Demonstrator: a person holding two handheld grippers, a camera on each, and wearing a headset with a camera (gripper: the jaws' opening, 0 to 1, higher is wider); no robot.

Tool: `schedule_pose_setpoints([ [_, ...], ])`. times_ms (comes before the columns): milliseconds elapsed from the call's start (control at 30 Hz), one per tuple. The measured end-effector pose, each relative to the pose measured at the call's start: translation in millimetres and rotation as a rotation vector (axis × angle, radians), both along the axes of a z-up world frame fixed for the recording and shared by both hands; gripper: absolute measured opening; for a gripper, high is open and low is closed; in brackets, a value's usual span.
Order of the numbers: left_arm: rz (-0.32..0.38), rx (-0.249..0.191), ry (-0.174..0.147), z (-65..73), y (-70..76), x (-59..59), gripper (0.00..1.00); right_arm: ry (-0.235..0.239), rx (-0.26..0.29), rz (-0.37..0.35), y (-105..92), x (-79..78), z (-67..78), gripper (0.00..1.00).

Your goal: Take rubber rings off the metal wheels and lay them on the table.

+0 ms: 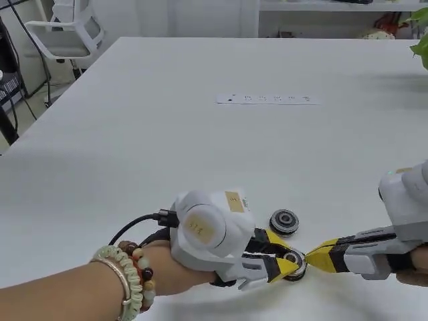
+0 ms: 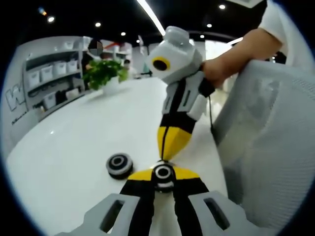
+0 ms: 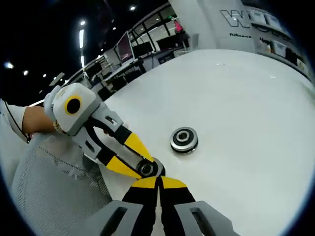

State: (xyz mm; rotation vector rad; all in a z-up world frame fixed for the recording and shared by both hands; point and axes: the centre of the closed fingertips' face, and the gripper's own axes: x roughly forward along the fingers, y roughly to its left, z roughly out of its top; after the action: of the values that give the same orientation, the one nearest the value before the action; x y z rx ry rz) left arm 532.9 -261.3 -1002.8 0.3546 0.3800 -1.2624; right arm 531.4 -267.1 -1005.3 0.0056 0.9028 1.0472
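Observation:
A small metal wheel with a black rubber ring (image 1: 296,262) sits on the white table (image 1: 200,147) near its front edge. My left gripper (image 1: 289,257) is shut on it, one yellow jaw on each side (image 2: 164,176). My right gripper (image 1: 314,256) comes in from the right, shut, with its yellow tips (image 3: 158,181) touching the rim of the held wheel (image 3: 146,168). I cannot tell whether rubber lies between them. A second wheel with its black ring (image 1: 284,221) lies flat just beyond, free of both grippers (image 2: 119,164) (image 3: 184,139).
A white socket strip (image 1: 267,99) lies flat at mid-table. An office chair (image 1: 67,30) stands past the far left corner, and plant leaves (image 1: 421,40) reach in at the far right. A grey mesh chair back (image 2: 270,147) is close to the table's near edge.

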Motion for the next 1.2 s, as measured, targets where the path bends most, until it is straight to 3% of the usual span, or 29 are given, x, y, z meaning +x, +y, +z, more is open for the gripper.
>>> schedule_pose_setpoints([
  [100, 0.001, -0.001, 0.004, -0.1, 0.2, -0.5, 0.14, -0.010, -0.022, 0.014, 1.4, -2.4, -0.5, 0.00],
  [200, 0.001, -0.006, 0.003, -0.3, -0.1, -1.1, 0.14, 0.021, -0.009, 0.007, 3.8, -5.1, -0.5, 0.00],
  [367, 0.000, -0.004, -0.003, -0.4, -0.4, -1.3, 0.14, 0.026, -0.008, 0.013, 6.5, -7.6, 0.5, 0.00],
  [567, -0.002, -0.003, -0.005, -0.2, -0.3, -1.5, 0.14, 0.058, 0.022, -0.002, 8.8, -8.5, 3.0, 0.00],
  [900, -0.006, -0.004, -0.007, -0.1, 0.0, -1.7, 0.14, 0.066, 0.049, 0.005, 12.4, -9.9, 7.1, 0.00],
  [967, -0.004, -0.004, -0.007, -0.2, -0.1, -1.5, 0.14, 0.085, 0.092, 0.016, 19.4, -13.0, 13.7, 0.00],
  [1033, -0.004, -0.004, -0.007, -0.2, -0.2, -1.4, 0.14, 0.044, 0.053, 0.028, 18.2, -11.8, 10.6, 0.00],
  [1200, 0.005, -0.004, 0.001, -0.1, -0.5, -1.1, 0.14, 0.044, 0.060, 0.006, 12.1, -7.9, 9.0, 0.00],
])
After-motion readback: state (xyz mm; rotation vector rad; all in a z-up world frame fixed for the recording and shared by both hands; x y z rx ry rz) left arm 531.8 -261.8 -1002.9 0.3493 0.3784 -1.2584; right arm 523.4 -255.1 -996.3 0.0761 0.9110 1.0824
